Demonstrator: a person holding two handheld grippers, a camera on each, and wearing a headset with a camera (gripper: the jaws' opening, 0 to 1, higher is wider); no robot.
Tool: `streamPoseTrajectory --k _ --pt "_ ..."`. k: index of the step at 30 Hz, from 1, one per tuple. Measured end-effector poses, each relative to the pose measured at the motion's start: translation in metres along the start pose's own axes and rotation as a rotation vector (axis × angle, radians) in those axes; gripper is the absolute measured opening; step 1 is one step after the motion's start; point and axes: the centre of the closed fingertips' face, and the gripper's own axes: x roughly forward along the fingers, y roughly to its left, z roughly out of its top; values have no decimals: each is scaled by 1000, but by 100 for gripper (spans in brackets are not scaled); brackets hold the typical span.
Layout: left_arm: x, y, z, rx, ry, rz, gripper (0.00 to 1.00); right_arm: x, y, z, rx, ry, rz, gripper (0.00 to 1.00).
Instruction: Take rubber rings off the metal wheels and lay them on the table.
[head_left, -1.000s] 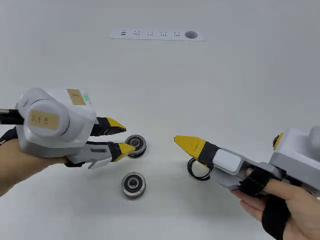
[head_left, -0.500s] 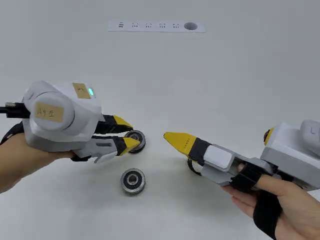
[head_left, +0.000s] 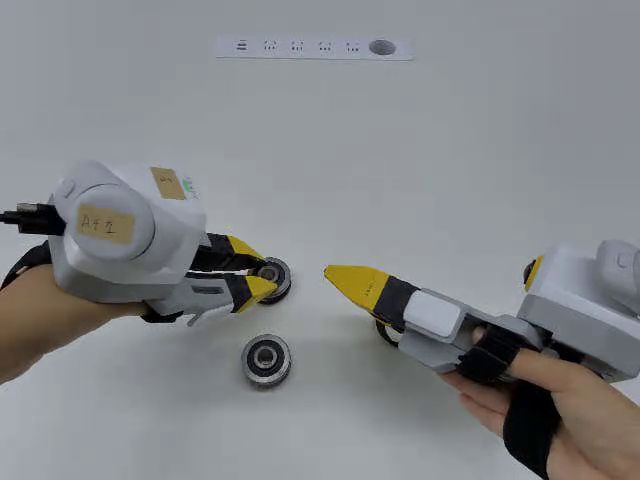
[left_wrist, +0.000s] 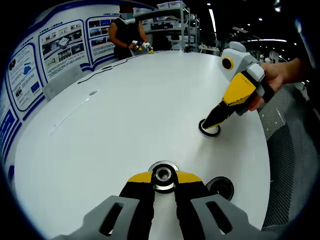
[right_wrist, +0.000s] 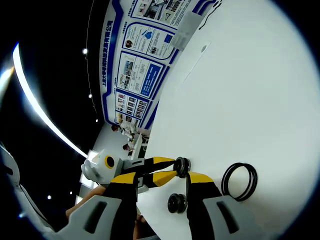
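Presently a wheel (left_wrist: 164, 174) is clamped by the left gripper (head_left: 254, 270), and the right gripper (right_wrist: 162, 179) is held apart. With only tips gripping, the wheel could be tugged loose.

Low in the frame, the right gripper's (right_wrist: 158, 178) jaws stand apart. Between them the left gripper (right_wrist: 174, 167) pinches a wheel (right_wrist: 182, 166). A second wheel (right_wrist: 176, 202) lies below, and rings (right_wrist: 240, 181) lie lower right on the white surface (right_wrist: 240, 100).

Left hand-held gripper (head_left: 257, 277): level, pointing right, jaws pinched on a wheel (head_left: 273, 279).
Right hand-held gripper (head_left: 345, 278): pointing left, jaws apart.
Left hand (head_left: 40, 318): behind its gripper.
Right hand (head_left: 545, 398): palm up, underneath.
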Motion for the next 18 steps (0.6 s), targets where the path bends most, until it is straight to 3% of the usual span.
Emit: streamPoseTrajectory --k 10,18 --pt "0 2 -2 -45 -5 -5 14 4 2 -4 4 11 12 39" --pt "1 2 -2 -54 5 -12 13 23 2 -8 6 35 27 43"
